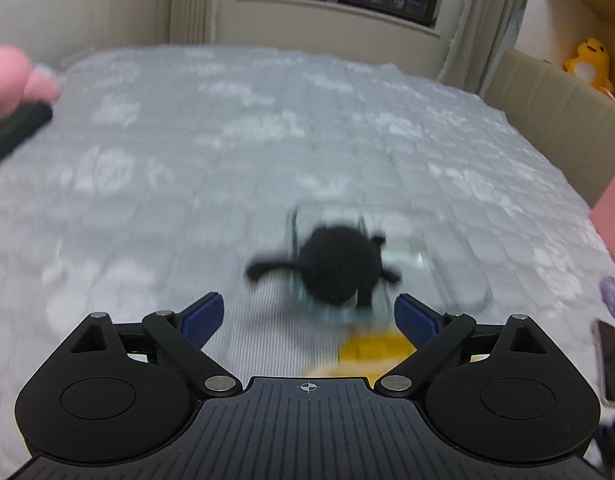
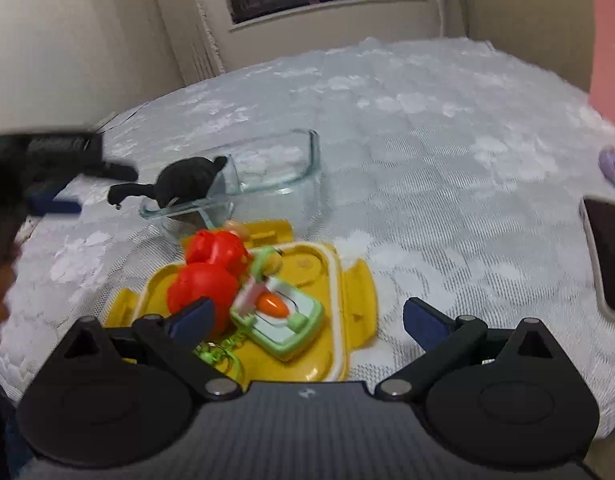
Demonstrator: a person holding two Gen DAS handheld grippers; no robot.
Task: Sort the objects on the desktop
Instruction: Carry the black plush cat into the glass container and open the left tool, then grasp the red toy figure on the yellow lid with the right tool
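The bed [image 2: 407, 128] carries everything. The glass container [image 2: 267, 172] holds the black plush toy [image 2: 183, 184], draped over its rim, probably a sorted item. Beside it, the yellow lid [image 2: 307, 280] collects red toys [image 2: 207, 276]. Both hand-held grippers, left [image 1: 307, 316] and right [image 2: 307, 320], are spread, empty. A phone [image 2: 607, 256] lies well apart.

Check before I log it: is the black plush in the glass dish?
Partly: the black plush rests on the glass dish rim, one limb hanging outside.
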